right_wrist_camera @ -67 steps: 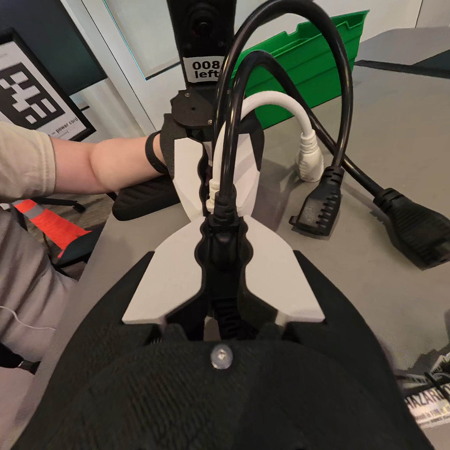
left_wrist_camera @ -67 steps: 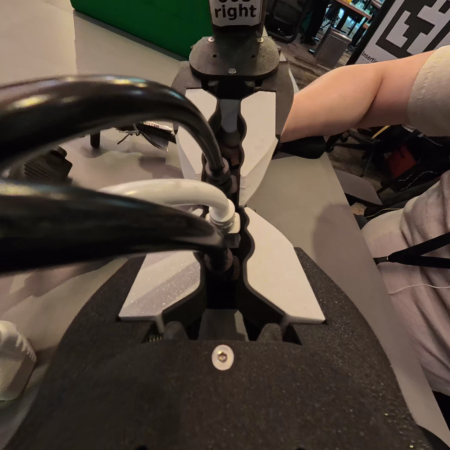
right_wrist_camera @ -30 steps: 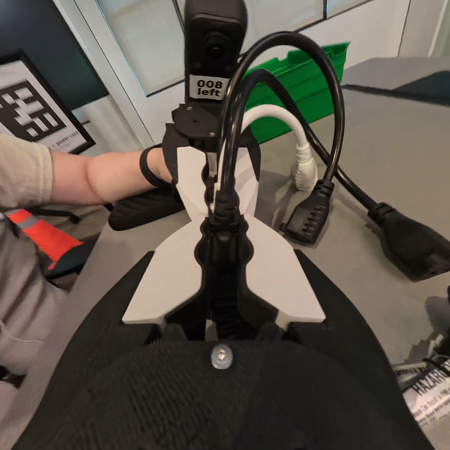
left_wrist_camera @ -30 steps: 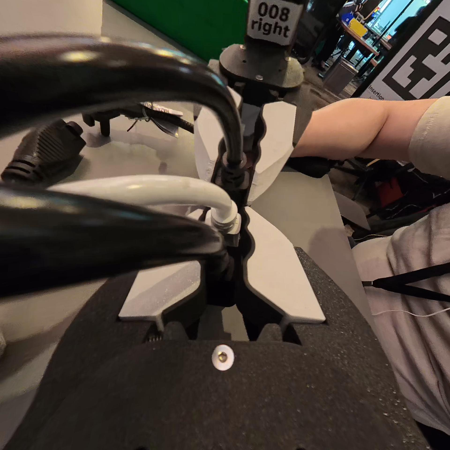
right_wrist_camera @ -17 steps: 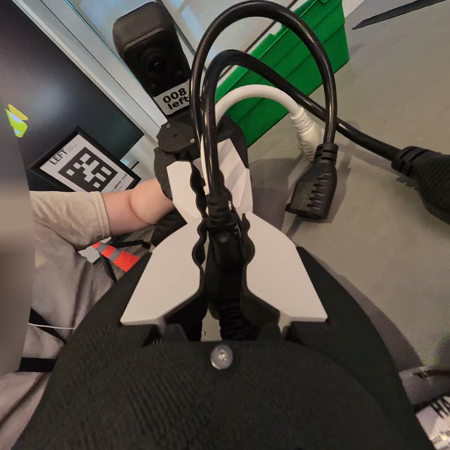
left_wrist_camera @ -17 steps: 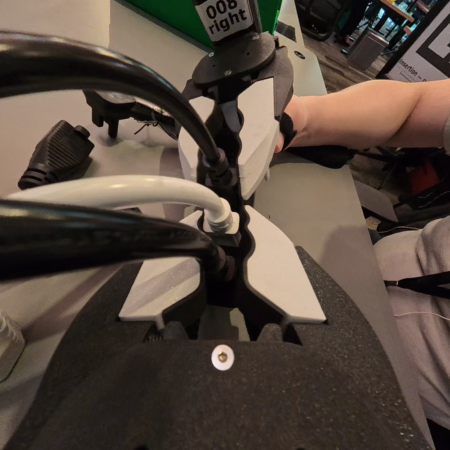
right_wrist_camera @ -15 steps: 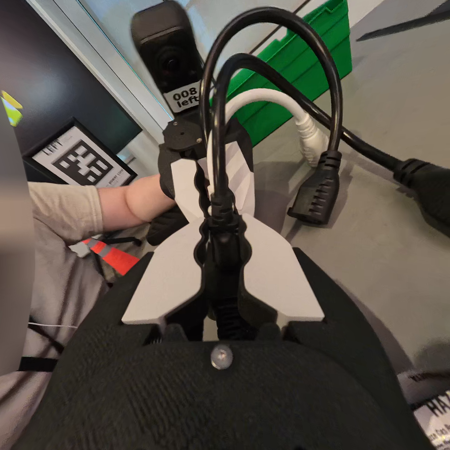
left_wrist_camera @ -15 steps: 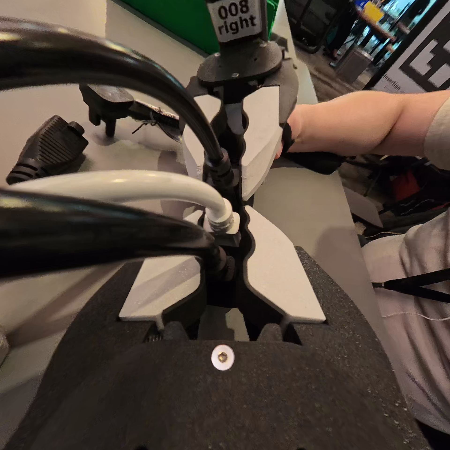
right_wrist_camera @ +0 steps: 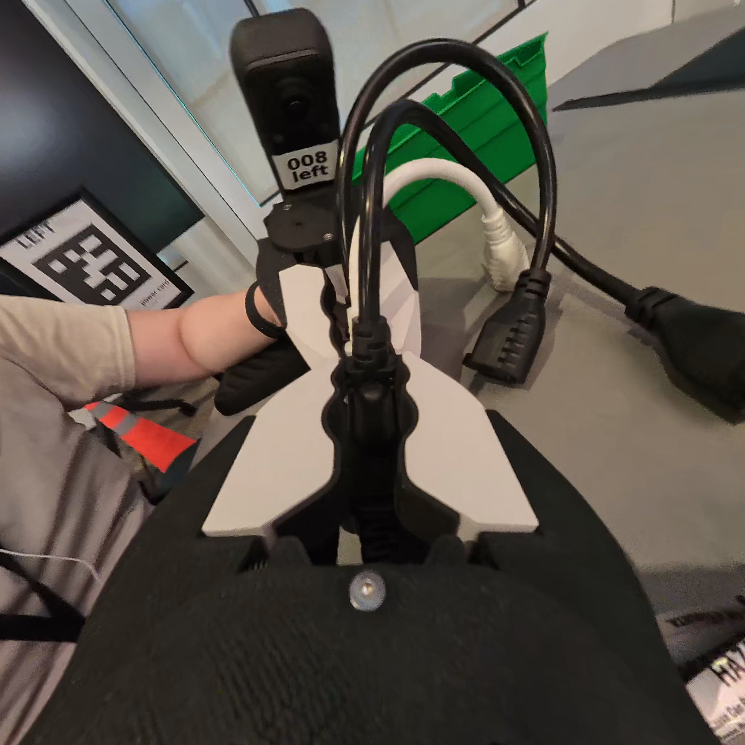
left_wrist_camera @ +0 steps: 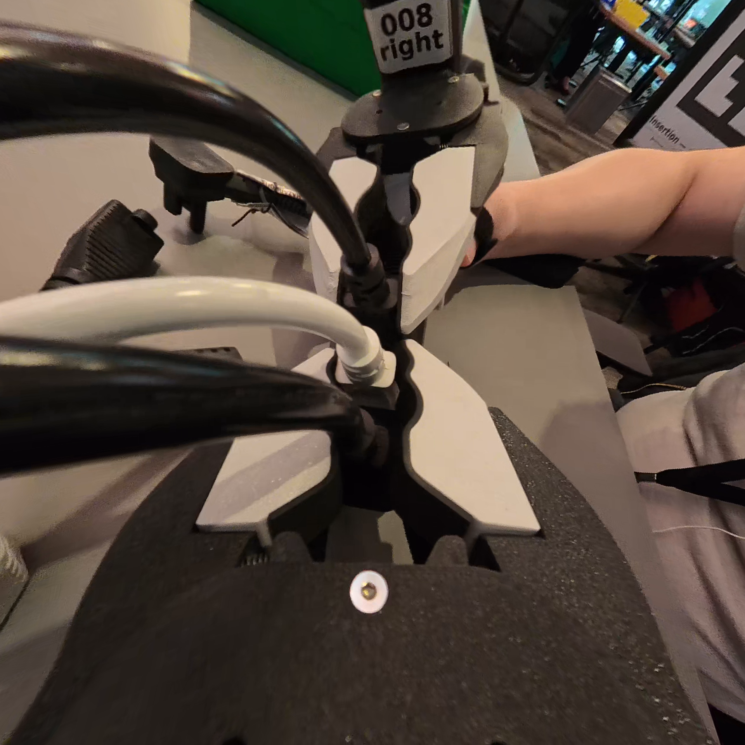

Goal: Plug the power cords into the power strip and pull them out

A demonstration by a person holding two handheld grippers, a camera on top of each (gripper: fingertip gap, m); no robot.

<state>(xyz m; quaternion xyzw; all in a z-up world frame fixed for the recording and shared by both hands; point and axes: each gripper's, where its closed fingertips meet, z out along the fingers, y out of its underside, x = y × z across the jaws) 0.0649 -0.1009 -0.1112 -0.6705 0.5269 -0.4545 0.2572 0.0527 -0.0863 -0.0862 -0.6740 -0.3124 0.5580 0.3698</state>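
Observation:
My two grippers face each other, tip to tip, above the grey table [right_wrist_camera: 629, 463]. My left gripper [left_wrist_camera: 397, 354] is shut on the narrow black power strip [left_wrist_camera: 381, 399], which is mostly hidden between the fingers. A white plug [left_wrist_camera: 365, 365] and a thick black cord [left_wrist_camera: 161, 403] go into the strip at the left gripper. My right gripper [right_wrist_camera: 371, 363] is shut on a black plug [right_wrist_camera: 367, 342] at the strip's far end. That plug's cord arches upward. The right gripper [left_wrist_camera: 375, 306] and black plug [left_wrist_camera: 365, 278] also show in the left wrist view.
The cords' loose ends lie on the table: a white connector [right_wrist_camera: 504, 250], a black connector [right_wrist_camera: 508, 334] and a large black one [right_wrist_camera: 705, 346]. A pronged black plug with a tag [left_wrist_camera: 189, 169] lies behind. A green bin [right_wrist_camera: 463, 149] stands at the back. A person's forearms hold both grippers. The tips of both grippers are at nearly the same place. The white connector [right_wrist_camera: 504, 250] is about equally far from each gripper, around 12 cm.
The right gripper has tilted and come closer to the left wrist camera. Both grippers stay shut, and the black and white plugs keep about the same spacing.

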